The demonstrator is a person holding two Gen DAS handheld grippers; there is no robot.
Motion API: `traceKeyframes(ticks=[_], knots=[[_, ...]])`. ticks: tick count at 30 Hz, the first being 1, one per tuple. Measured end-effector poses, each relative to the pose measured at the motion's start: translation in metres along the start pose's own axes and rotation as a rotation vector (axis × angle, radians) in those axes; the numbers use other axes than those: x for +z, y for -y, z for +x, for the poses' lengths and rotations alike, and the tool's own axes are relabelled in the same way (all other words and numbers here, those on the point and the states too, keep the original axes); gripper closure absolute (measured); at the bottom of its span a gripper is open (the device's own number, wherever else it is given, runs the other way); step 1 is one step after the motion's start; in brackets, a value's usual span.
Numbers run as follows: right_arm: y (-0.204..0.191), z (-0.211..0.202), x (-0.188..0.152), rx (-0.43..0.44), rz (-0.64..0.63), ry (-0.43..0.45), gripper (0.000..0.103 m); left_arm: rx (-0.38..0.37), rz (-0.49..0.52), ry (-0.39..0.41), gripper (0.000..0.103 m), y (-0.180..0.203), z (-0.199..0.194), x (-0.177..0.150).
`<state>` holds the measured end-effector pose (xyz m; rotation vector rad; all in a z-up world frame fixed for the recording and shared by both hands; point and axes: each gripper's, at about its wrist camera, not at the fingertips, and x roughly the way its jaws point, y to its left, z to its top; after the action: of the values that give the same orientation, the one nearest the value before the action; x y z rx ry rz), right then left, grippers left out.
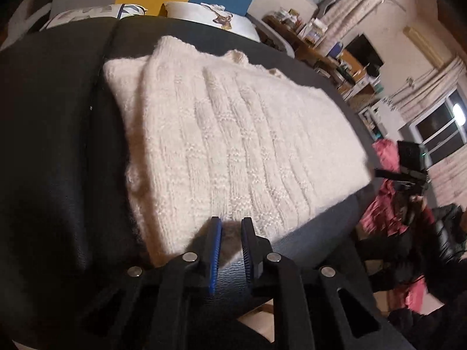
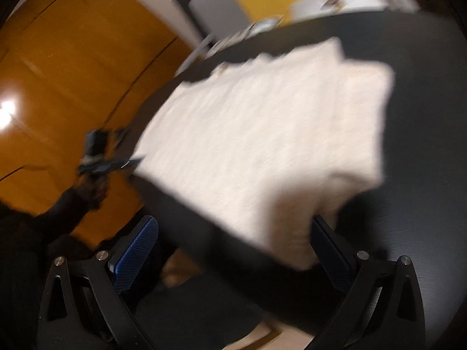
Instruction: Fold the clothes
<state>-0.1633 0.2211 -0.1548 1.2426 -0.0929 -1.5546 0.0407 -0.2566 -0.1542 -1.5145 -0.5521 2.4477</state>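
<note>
A cream cable-knit sweater point(image 1: 233, 134) lies folded into a flat rectangle on a black leather seat point(image 1: 58, 145). My left gripper point(image 1: 231, 223) sits at the sweater's near edge. Its fingers are almost together, and a bit of the fuzzy edge fills the narrow gap between the tips. In the blurred right wrist view the sweater point(image 2: 262, 134) lies ahead, and my right gripper point(image 2: 233, 224) stands wide open around its near corner, gripping nothing. The left gripper point(image 2: 135, 162), held by a dark-sleeved hand, touches the sweater's left edge. The right gripper point(image 1: 382, 172) shows off the seat's right side.
Printed cushions point(image 1: 204, 14) rest behind the seat, before yellow and blue panels. A pink-red heap of cloth point(image 1: 382, 204) lies to the right, with a cluttered desk point(image 1: 321, 46) and a window point(image 1: 437, 128) beyond. An orange wooden surface point(image 2: 73, 73) fills the left of the right wrist view.
</note>
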Motion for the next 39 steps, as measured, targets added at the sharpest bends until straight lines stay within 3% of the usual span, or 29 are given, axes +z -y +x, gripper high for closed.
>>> traceKeyframes(ticks=[3, 6, 9, 12, 16, 20, 23, 27, 28, 31, 34, 36, 39], knots=[[-0.011, 0.006, -0.002, 0.139, -0.047, -0.116, 0.0, 0.052, 0.029, -0.032, 0.089, 0.0, -0.002, 0.005], [-0.015, 0.004, -0.001, 0.108, -0.091, -0.163, 0.0, 0.061, 0.023, -0.02, 0.089, 0.009, -0.011, 0.019], [-0.009, 0.004, 0.003, 0.071, -0.092, -0.159, 0.0, -0.023, 0.093, 0.026, 0.085, 0.048, -0.008, 0.041], [-0.007, 0.013, 0.007, 0.094, -0.101, -0.177, 0.0, -0.138, 0.219, 0.04, 0.085, 0.106, 0.014, 0.066], [-0.016, 0.022, 0.01, 0.144, -0.144, -0.213, 0.0, -0.248, 0.369, -0.017, 0.084, 0.182, 0.061, 0.089], [-0.023, 0.03, 0.008, 0.17, -0.181, -0.287, 0.0, -0.248, 0.499, -0.119, 0.084, 0.228, 0.109, 0.086], [-0.024, 0.035, 0.003, 0.188, -0.211, -0.376, 0.0, -0.136, 0.567, -0.212, 0.085, 0.236, 0.149, 0.076], [-0.019, 0.035, -0.004, 0.221, -0.214, -0.46, 0.0, -0.212, 0.484, -0.195, 0.085, 0.223, 0.149, 0.079], [-0.017, 0.034, -0.005, 0.231, -0.205, -0.46, 0.0, -0.222, 0.473, -0.2, 0.085, 0.224, 0.147, 0.081], [-0.021, 0.016, -0.004, 0.13, -0.216, -0.39, 0.0, -0.262, 0.452, -0.206, 0.083, 0.224, 0.14, 0.088], [-0.025, -0.002, -0.003, 0.026, -0.228, -0.317, 0.0, -0.32, 0.429, -0.139, 0.082, 0.225, 0.128, 0.108], [-0.029, -0.014, -0.003, -0.042, -0.236, -0.268, 0.0, -0.299, 0.415, -0.094, 0.082, 0.225, 0.13, 0.129], [-0.05, -0.03, 0.01, -0.136, -0.271, -0.099, 0.0, -0.275, 0.397, -0.048, 0.082, 0.228, 0.139, 0.157]])
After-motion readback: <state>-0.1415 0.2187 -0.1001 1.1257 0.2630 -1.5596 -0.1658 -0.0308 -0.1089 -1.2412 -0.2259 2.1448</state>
